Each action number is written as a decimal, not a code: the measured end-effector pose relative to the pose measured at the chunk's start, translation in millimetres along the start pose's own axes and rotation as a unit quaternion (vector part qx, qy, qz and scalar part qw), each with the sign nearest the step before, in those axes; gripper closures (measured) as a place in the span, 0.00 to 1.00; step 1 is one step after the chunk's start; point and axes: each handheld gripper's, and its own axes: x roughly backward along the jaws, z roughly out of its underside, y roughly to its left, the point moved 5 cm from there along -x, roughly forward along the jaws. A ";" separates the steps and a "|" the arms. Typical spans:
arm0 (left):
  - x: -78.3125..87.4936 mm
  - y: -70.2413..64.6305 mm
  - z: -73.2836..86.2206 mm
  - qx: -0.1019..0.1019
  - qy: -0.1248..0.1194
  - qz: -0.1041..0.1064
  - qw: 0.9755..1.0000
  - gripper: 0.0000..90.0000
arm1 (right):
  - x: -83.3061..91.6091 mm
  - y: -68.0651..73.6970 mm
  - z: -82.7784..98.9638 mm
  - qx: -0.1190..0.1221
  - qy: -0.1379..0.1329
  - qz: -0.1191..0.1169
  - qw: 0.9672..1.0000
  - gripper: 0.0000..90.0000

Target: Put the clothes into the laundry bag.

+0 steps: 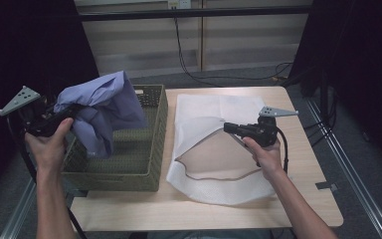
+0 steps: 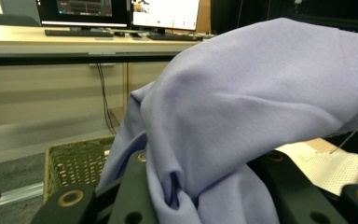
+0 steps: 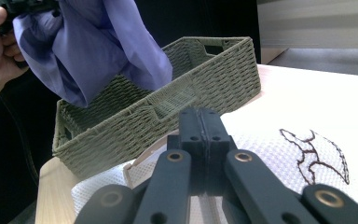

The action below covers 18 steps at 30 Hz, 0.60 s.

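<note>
A lavender cloth [image 1: 104, 104] hangs bunched over the left part of an olive woven basket [image 1: 154, 144]. My left gripper [image 1: 64, 113] is shut on its upper folds. In the left gripper view the cloth [image 2: 242, 102] drapes over both jaws of the gripper [image 2: 205, 179], above the basket [image 2: 74, 163]. A white mesh bag [image 1: 214, 107] lies flat on the table to the right of the basket. My right gripper [image 1: 230, 127] is shut on its upper edge and holds the mouth open. In the right gripper view the gripper [image 3: 200, 123] has its jaws pressed together over the bag [image 3: 270, 154], with the basket [image 3: 168, 107] and cloth [image 3: 98, 46] beyond.
The wooden table [image 1: 308, 199] has bare surface at its front and right edges. A dark drawstring [image 3: 317, 154] lies looped on the bag. Cables [image 1: 189, 64] run across the floor behind the table. A desk with monitors [image 2: 121, 11] stands farther back.
</note>
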 end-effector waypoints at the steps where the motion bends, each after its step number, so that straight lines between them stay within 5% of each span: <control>1: 1.6 -1.7 -2.2 -0.005 0.000 -0.001 1.000 0.80 | 0.1 0.1 -0.1 0.000 0.000 0.000 1.000 1.00; 8: 7.4 -11.2 -11.5 -0.016 -0.015 0.002 1.000 0.80 | 1.1 -0.1 -0.8 0.000 -0.002 -0.001 1.000 1.00; 18: 17.0 -14.5 -20.6 0.005 -0.051 0.014 0.999 0.80 | 0.6 -0.2 0.2 -0.002 0.000 -0.001 1.000 1.00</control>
